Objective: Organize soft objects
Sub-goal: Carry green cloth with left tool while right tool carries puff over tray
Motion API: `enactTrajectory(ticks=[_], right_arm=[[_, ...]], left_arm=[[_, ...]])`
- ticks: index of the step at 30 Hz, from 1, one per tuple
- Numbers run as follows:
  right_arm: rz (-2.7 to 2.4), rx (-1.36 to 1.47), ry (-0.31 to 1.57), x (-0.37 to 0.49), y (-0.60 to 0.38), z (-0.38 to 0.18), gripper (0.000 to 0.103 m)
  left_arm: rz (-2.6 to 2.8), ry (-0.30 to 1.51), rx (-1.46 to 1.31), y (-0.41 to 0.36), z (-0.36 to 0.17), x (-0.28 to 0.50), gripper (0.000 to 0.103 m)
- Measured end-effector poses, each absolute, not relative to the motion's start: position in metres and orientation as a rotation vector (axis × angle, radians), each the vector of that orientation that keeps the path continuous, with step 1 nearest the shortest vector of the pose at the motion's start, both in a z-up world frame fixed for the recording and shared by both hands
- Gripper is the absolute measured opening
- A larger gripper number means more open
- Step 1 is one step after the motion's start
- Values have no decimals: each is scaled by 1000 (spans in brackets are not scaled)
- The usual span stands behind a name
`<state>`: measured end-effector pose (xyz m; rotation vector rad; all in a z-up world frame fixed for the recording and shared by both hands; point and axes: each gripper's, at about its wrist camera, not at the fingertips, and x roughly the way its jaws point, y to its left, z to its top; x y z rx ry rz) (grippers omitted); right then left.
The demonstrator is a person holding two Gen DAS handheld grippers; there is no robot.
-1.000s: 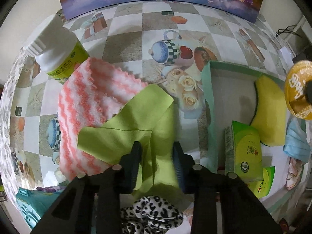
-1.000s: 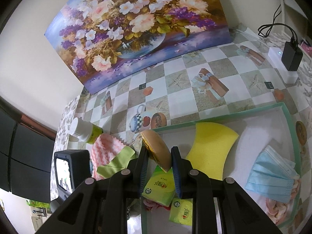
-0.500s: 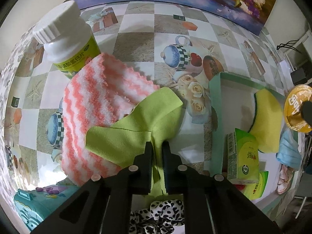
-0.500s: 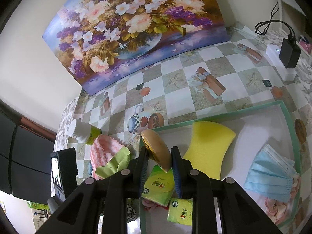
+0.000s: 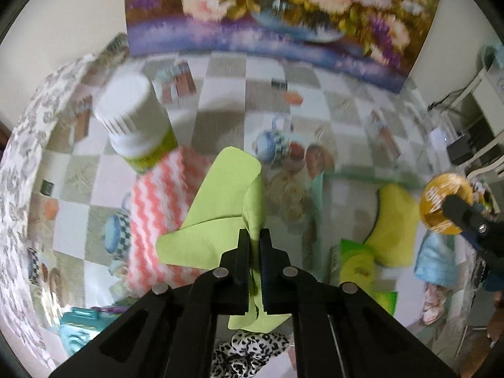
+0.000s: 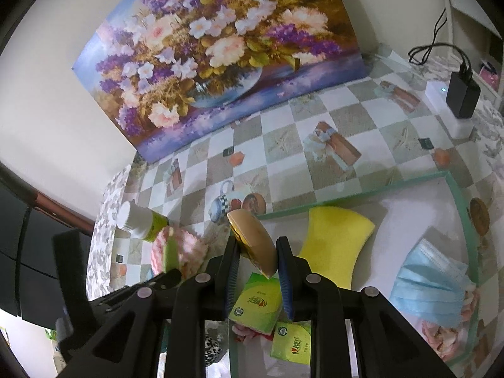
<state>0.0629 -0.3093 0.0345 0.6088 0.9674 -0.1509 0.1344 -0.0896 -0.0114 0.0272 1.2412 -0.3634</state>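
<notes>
My left gripper (image 5: 255,236) is shut on a fold of the lime-green cloth (image 5: 220,195), which hangs lifted above the pink-and-white striped towel (image 5: 151,220) on the table. My right gripper (image 6: 256,252) is shut on a round golden disc (image 6: 252,239) and holds it over the near left corner of the green-rimmed tray (image 6: 356,195). A yellow sponge (image 6: 337,239), a blue face mask (image 6: 431,286) and two green tissue packs (image 6: 258,302) lie in the tray. The left wrist view is blurred.
A white bottle with a green label (image 5: 135,126) stands just behind the striped towel. A leopard-print cloth (image 5: 249,349) and a teal object (image 5: 78,321) lie at the near edge. A flower painting (image 6: 220,47) leans on the wall; a black charger (image 6: 463,94) sits far right.
My left gripper's jaws closed on the green cloth and rose, pulling it up off the striped towel. The right gripper and its golden disc stayed where they were.
</notes>
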Motion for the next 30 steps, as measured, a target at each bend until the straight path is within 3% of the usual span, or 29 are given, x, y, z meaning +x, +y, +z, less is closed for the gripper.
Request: enactTrajectory(ticks=[8,16,30], right_arm=[[-164,596,888,52,-316,66,26],[-229,596,853,36,-338,79,26],[-471,672,1004,3,-404,34,26]], left_arm=[[-391,1073,-15,-84,49,119,5],[-454,1009,5,-108,73,107,5],[-615,1068,179,-199,55,63,5]])
